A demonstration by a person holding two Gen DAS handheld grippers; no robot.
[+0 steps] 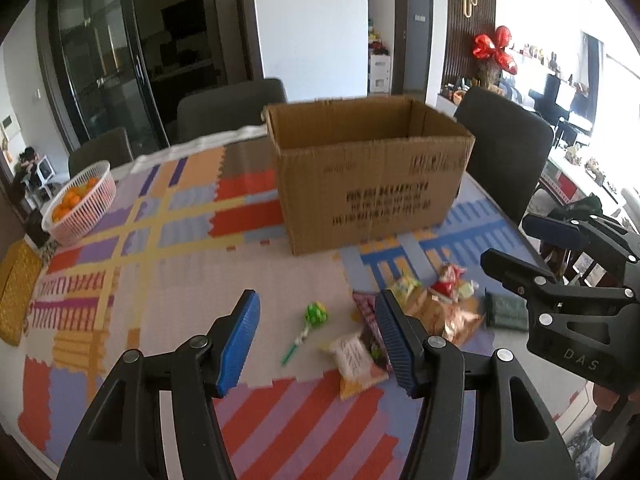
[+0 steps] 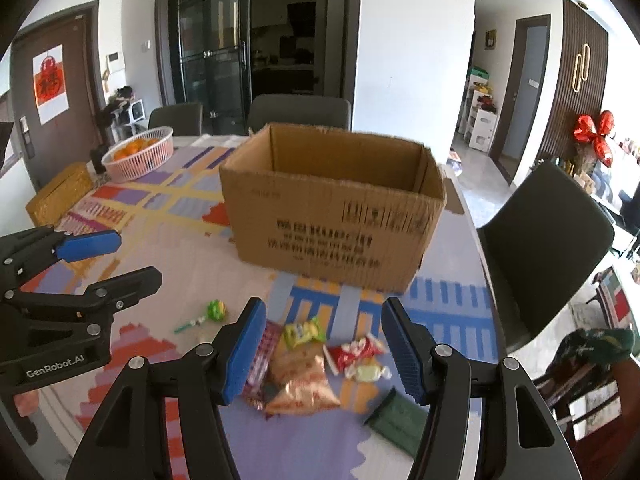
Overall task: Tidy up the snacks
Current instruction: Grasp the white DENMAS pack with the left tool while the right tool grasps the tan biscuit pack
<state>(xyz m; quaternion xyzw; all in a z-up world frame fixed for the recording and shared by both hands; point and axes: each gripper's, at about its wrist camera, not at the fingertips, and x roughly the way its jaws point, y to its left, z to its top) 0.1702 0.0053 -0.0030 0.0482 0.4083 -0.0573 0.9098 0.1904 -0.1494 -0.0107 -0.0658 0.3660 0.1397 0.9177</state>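
While the left gripper point(image 1: 318, 338) looks down at the table, its two blue pads stand apart and hold nothing. Between the fingers lies a green lollipop with a green-and-white stick point(image 1: 310, 322). Just by the right-hand finger sits a white and orange snack bag point(image 1: 356, 362), and a dark purple wrapper point(image 1: 366, 308) peeks out behind that finger. Past it lie a shiny gold crinkly bag point(image 1: 448, 316), a yellow-green candy pack point(image 1: 405, 285), a red and white candy wrapper point(image 1: 448, 280) and a flat dark green packet point(image 1: 505, 311). Far ahead of the fingers stands an open brown cardboard box point(image 1: 368, 184). Off to the left is a pink plastic basket of oranges point(image 1: 82, 204). The right gripper point(image 1: 524, 248) shows at the right side, and its jaws are apart.

From the right wrist view, the right gripper point(image 2: 323, 350) also has its pads apart and grips nothing. The gold bag point(image 2: 298, 380), the yellow-green pack point(image 2: 304, 332) and the red and white wrapper point(image 2: 352, 354) lie between its fingers on the colourful patterned tablecloth point(image 2: 160, 208). The purple wrapper point(image 2: 262, 354) touches the left-hand finger, and the green packet point(image 2: 394, 416) lies by the right-hand finger. The lollipop point(image 2: 208, 314) is off to the left. The box point(image 2: 332, 216) stands ahead. The left gripper point(image 2: 120, 256) shows at the left with its jaws parted.
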